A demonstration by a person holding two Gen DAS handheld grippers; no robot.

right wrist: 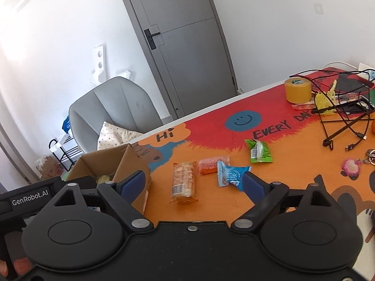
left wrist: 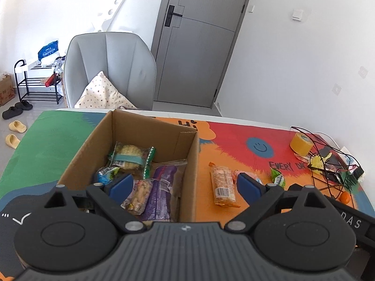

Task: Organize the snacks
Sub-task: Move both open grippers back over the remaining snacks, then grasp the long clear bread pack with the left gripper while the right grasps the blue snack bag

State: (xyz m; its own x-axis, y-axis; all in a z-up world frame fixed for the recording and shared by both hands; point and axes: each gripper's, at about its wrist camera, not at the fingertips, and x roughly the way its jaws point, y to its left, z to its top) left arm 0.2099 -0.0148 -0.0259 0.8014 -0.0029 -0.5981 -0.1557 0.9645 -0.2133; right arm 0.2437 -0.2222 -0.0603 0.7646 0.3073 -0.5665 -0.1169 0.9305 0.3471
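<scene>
A: Where are the snacks?
B: Four lie on the mat: orange cracker pack [right wrist: 183, 182], pink pack [right wrist: 212, 165], blue one [right wrist: 230, 175], green [right wrist: 259, 151] at one o'clock. The cardboard box [left wrist: 131, 145] holds others.
A: Grippers?
B: Left gripper [left wrist: 185, 185] and right gripper [right wrist: 192, 182] both spread, empty. Tape roll [right wrist: 298, 90] and cables [right wrist: 346, 117] crowd two o'clock.

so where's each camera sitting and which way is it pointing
Left wrist: on the left gripper, jaws open, looking down into the cardboard box.
Right wrist: on the right gripper, jaws open, looking at loose snacks on the table mat; fingertips show lower left.
Shared: the box, orange wafer pack, tape roll.
</scene>
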